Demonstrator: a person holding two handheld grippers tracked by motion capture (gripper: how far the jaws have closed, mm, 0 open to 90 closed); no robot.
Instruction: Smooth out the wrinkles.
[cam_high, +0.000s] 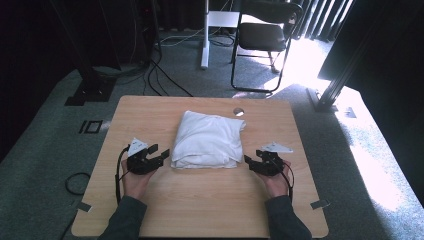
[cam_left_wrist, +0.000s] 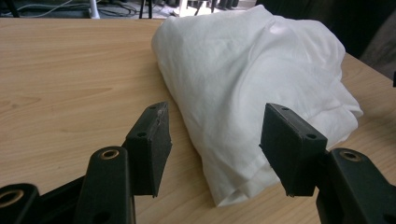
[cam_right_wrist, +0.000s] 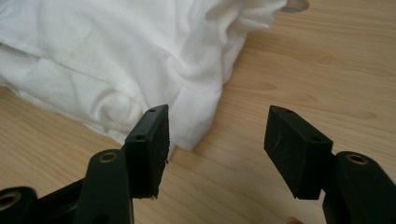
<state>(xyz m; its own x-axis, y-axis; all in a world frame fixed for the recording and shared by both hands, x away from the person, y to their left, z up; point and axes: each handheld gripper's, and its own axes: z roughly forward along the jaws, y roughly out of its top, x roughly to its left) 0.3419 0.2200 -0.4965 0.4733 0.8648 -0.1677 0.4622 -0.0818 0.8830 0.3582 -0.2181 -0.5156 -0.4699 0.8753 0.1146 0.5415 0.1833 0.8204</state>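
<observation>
White cloth bundle (cam_high: 208, 140) soft, creased; table (cam_high: 200, 205) smooth matt wood.

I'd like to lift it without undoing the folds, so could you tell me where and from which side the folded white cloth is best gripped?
Probably at the two near corners of the folded white cloth, where the layered edges lie on the table. The left gripper could come in level from the left, the right gripper from the right. Both stand open beside those corners. The middle bulges, too thick to pinch.

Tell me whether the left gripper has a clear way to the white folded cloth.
Probably yes. The left gripper sits just beside the cloth with its jaws open toward the near corner, and only bare table lies between them.
</observation>
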